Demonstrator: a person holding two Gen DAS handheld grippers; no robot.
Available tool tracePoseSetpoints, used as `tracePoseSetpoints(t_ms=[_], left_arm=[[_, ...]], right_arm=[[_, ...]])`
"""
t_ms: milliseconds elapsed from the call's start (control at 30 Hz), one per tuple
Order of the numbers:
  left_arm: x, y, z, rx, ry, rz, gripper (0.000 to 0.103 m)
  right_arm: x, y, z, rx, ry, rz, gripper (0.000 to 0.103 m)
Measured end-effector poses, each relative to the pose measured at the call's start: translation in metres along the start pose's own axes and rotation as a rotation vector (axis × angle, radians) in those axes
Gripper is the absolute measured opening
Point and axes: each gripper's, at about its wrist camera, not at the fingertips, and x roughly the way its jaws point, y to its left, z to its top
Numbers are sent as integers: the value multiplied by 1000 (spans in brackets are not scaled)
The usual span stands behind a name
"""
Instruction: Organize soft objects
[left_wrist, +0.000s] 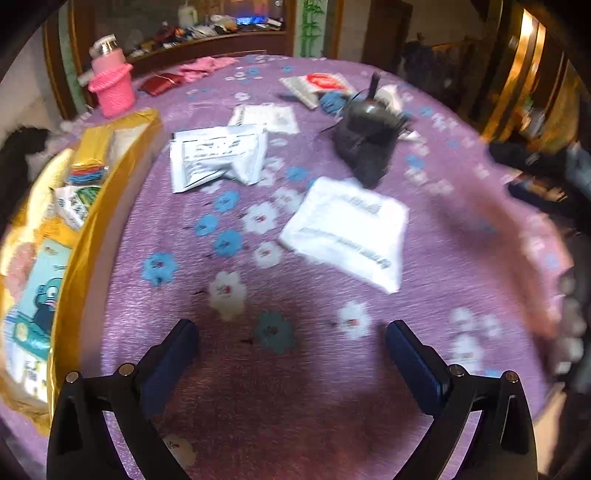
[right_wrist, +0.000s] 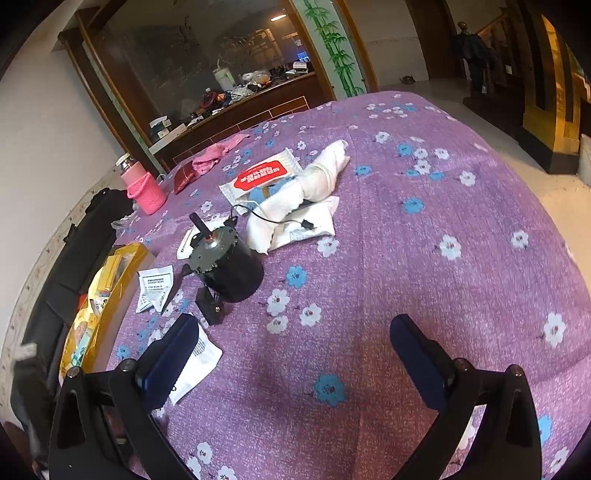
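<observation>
Here both claws are spread wide and hold nothing. The left claw (left_wrist: 290, 341) hangs above the purple flowered surface (left_wrist: 443, 258), and the white soft packet (left_wrist: 347, 230) lies just ahead of it, a little to the right of frame centre, flat, its long axis running from upper left to lower right. The right claw (right_wrist: 295, 336) has this packet only beside its left finger. I judge the left one nearer. The yellow box (left_wrist: 85, 229) waits at the left edge

Purple flowered bedspread (right_wrist: 424, 258), golden box (left_wrist: 122, 155)
</observation>
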Motion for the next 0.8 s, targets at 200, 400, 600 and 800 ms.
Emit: tracePoseSetpoints(t_ms=[200,400,600,800], left_arm=[[-39,20,31,-45,-135,-48,102],[-37,35,85,-21,-151,-53,102],[-8,44,140,-35,-128,-65,102],[46,56,176,-54,-51,-54,102]], right_arm=[[7,4,14,-33,14,-7,103],[16,1,41,-30,8,-10,103],[31,-6,77,-15,11,-13,103],[41,-19,94,55,-33,24,103]])
